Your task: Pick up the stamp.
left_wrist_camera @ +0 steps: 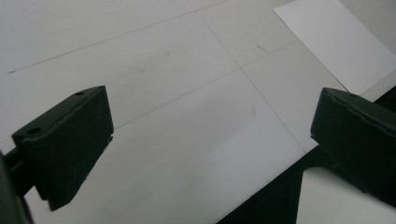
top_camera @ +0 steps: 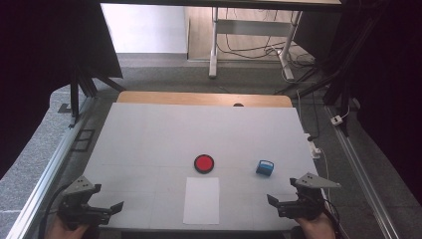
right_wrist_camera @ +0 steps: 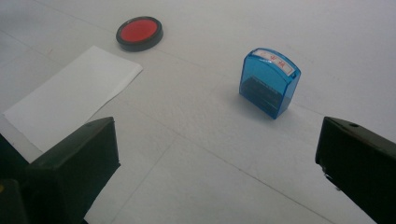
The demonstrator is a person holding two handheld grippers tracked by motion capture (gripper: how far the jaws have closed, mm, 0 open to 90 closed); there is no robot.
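- High view: the left gripper [top_camera: 107, 211] and the right gripper [top_camera: 278, 204] are resting at the near corners of the white table [top_camera: 149, 134], both with nothing in them. The blue stamp [top_camera: 265, 168] is standing just ahead of the right gripper, the red ink pad [top_camera: 204, 163] is lying near the middle, and the sheet of paper [top_camera: 201, 200] is lying in front of the pad. I judge that the work is only starting; the next move is asking the right gripper to go forward to the stamp.
- Left gripper view: the jaws are standing wide apart, touching nothing, over bare table [left_wrist_camera: 187, 121]; a corner of the paper [left_wrist_camera: 341, 42] is showing.
- Right gripper view: the jaws are wide apart and empty. The stamp [right_wrist_camera: 270, 83] is standing upright between their lines, well ahead, apart from the pad [right_wrist_camera: 139, 32] and the paper [right_wrist_camera: 74, 95].
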